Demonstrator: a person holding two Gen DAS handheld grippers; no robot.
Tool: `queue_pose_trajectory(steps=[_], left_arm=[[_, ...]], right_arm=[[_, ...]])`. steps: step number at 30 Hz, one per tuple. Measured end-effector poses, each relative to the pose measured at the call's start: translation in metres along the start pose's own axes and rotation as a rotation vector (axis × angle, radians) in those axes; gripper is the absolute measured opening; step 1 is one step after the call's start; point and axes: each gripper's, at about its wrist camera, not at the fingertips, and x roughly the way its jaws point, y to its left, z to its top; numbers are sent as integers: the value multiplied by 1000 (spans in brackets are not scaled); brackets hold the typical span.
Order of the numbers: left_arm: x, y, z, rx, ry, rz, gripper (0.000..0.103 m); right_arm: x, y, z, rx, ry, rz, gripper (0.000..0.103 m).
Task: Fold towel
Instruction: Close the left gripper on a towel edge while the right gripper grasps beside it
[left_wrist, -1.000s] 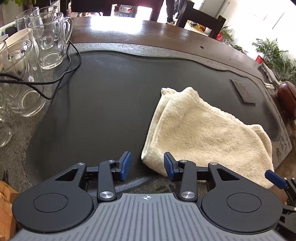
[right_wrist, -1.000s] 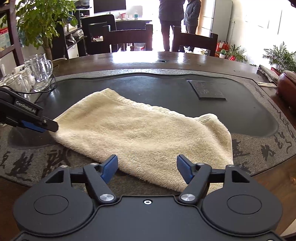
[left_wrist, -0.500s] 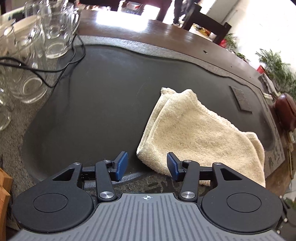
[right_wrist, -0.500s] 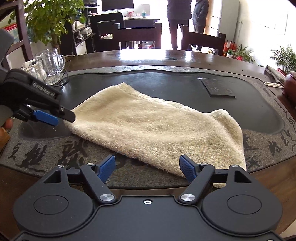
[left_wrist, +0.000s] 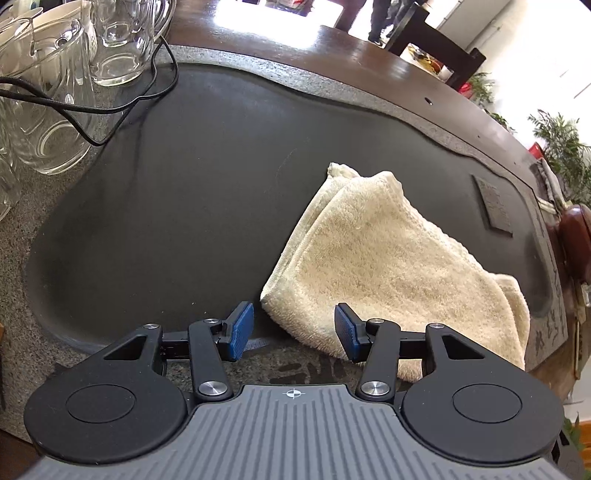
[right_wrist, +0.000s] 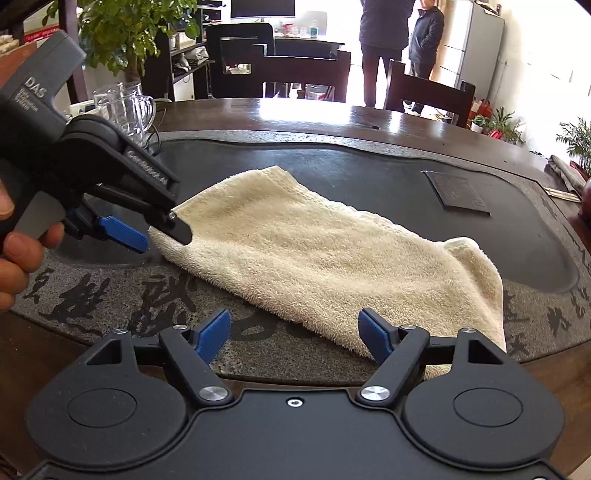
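A cream towel (left_wrist: 388, 258) lies folded over on the dark stone tray (left_wrist: 166, 203), long and narrow; it also shows in the right wrist view (right_wrist: 325, 258). My left gripper (left_wrist: 294, 330) is open, above the towel's near left corner. It also shows in the right wrist view (right_wrist: 155, 236), raised just over that corner. My right gripper (right_wrist: 294, 336) is open, with the towel's near edge between its jaws and its right end beside the right finger.
Glass mugs (left_wrist: 55, 74) and a black cable (left_wrist: 110, 107) stand at the tray's left. A dark square tile (right_wrist: 458, 192) lies at the back right. The wooden table (right_wrist: 295, 114) surrounds the tray; chairs, plants and two people stand beyond.
Both grippers have lifted and drawn back a little from the towel. The left gripper has risen and tilted down over the left corner. The towel has not moved.
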Motion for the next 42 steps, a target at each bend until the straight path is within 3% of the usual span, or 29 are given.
queue_pose_trajectory(steps=[6,12,16,29,40,42], left_arm=[[3,-1,4,-11,-3,1,48],[5,3,4,-32,-1,-1,23],[3,5,6,-40,-8,-18,14],[-14,-13,21,48,3,-76,11],[-14,-15,30,65,41,-104,11],[-15,-14,31,65,44,-108,11]], right_arm=[[3,2,1,-14,2,8,79],[6,7,3,-43,2,19,79],[10,13,6,-68,0,34,79],[22,43,27,-152,-49,105,78],[56,76,45,-284,-74,152,38],[64,78,47,-277,-72,151,19]])
